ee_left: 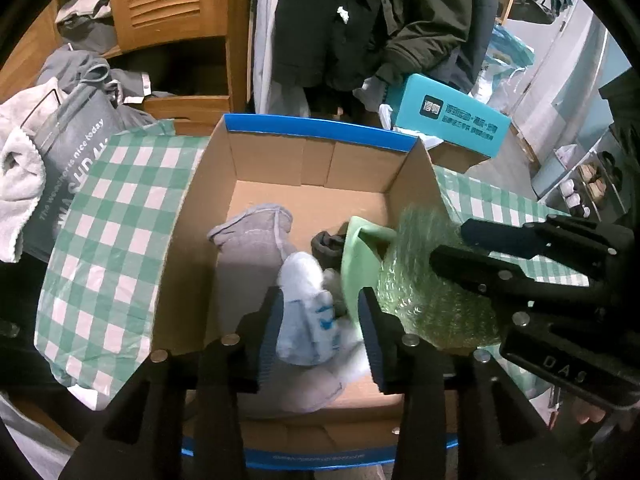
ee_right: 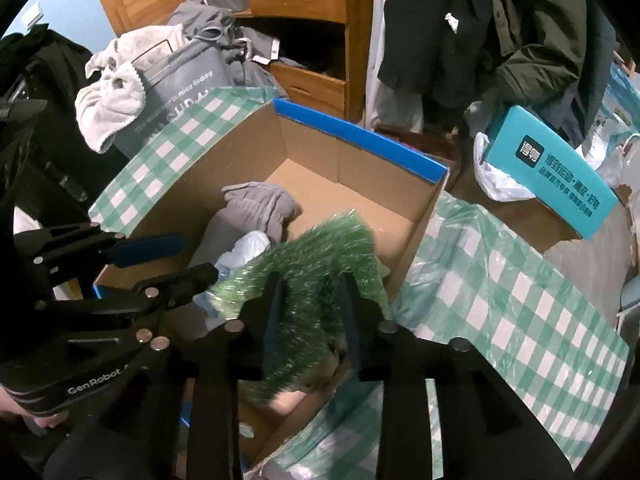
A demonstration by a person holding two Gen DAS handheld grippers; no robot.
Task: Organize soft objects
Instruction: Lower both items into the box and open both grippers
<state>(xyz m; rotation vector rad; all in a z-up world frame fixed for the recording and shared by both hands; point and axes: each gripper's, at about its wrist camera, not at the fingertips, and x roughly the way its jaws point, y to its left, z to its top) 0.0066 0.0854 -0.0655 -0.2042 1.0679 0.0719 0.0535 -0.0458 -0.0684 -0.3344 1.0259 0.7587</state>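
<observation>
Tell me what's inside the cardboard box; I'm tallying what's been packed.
Inside the cardboard box: a grey cloth, a white sock between the left gripper fingers, a dark item, a pale green piece. Green tinsel covers the rest.

**Hidden and blurred in the box**

Inside the box (ee_left: pixel 304 160), the tinsel (ee_left: pixel 432 280) is motion-blurred and covers part of the green item (ee_left: pixel 360 248) beside it. A dark item (ee_left: pixel 326 242) behind shows only partly. The sock's (ee_left: pixel 306 320) blue print is unreadable.
</observation>
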